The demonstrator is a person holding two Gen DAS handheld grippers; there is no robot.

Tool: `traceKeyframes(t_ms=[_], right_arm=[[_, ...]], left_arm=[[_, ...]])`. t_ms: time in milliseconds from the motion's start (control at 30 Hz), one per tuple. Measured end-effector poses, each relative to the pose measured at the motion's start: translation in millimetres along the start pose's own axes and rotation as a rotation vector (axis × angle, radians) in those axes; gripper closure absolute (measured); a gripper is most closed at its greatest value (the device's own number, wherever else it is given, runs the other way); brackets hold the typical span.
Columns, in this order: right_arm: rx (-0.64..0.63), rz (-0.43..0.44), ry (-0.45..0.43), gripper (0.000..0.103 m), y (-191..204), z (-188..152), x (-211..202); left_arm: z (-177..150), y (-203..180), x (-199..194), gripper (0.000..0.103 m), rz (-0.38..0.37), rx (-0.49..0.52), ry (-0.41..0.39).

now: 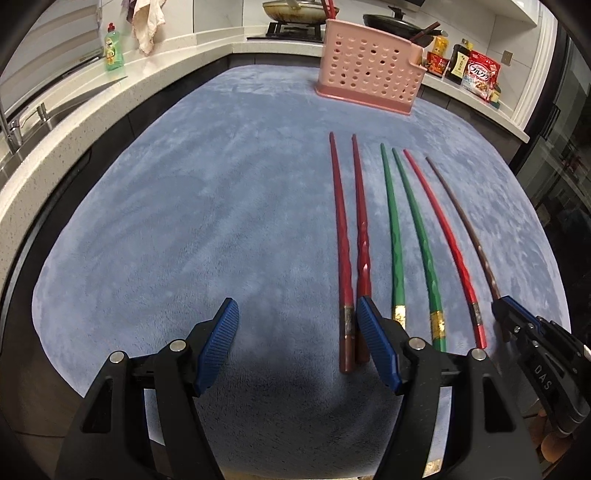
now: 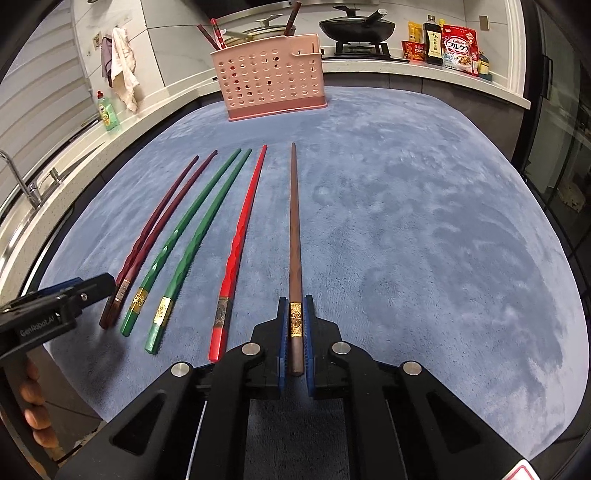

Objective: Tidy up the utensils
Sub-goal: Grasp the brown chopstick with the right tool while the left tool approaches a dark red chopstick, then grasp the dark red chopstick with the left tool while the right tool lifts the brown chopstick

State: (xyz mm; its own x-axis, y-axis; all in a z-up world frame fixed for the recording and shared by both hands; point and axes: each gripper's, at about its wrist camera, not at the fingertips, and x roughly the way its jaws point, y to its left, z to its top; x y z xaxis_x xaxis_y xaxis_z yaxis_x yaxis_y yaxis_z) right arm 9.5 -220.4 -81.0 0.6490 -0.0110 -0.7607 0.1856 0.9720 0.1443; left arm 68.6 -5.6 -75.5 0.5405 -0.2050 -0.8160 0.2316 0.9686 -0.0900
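A pink perforated plastic utensil holder (image 2: 272, 79) stands upright on the blue plush cloth (image 2: 424, 229) at about twelve o'clock in the right wrist view. Several chopsticks already stand in it: dark red and brown ends (image 2: 214, 35) stick up from its left part, and one brown end (image 2: 291, 14) rises nearer the middle (which compartment each sits in cannot be told through the holes).

The right gripper (image 2: 295, 321) is closed on the thick end of a brown wooden chopstick with a gold band (image 2: 294, 229); its blue pads press on both sides at the band, and the stick points away toward twelve o'clock, its tip well short of the holder.

Lying loose on the cloth, from ten to eleven o'clock of that gripper, are a bright red chopstick (image 2: 240, 243), a pair of green chopsticks with gold bands (image 2: 184, 236) and a pair of dark red chopsticks (image 2: 155, 229), all roughly parallel.

The left gripper (image 1: 295, 332) hovers with its jaws apart and nothing between them; its right blue pad (image 1: 373, 339) hangs just over the thick ends of the dark red pair. In its view the holder sits at one o'clock.
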Motion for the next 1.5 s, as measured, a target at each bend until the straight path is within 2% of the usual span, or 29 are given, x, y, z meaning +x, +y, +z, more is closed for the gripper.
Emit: traceKeyframes(t_ms=[500, 600, 767, 900, 1100, 1500], right_arm=[[0.002, 0.004, -0.001, 0.096, -1, -1, -1], [0.002, 0.003, -0.001, 0.096, -1, -1, -1], [0.005, 0.01, 0.0, 0.096, -1, -2, -1], [0.006, 0.016, -0.001, 0.096, -1, -2, -2], [0.018, 0.025, -0.015, 0.096, -4, 3, -10], [0.028, 0.041, -0.105, 0.096, -12, 37, -44]], left_arm=[[-7, -6, 5, 0.041, 0.047, 0.03, -0.002], [-7, -4, 4, 0.05, 0.053, 0.02, -0.007], [-7, 0, 0, 0.076, 0.033, 0.016, -0.007], [-6, -2, -1, 0.091, 0.007, 0.029, 0.001], [1, 0, -6, 0.092, -0.022, 0.005, 0.017], [31, 3, -36, 0.093, -0.041, -0.008, -0.03]])
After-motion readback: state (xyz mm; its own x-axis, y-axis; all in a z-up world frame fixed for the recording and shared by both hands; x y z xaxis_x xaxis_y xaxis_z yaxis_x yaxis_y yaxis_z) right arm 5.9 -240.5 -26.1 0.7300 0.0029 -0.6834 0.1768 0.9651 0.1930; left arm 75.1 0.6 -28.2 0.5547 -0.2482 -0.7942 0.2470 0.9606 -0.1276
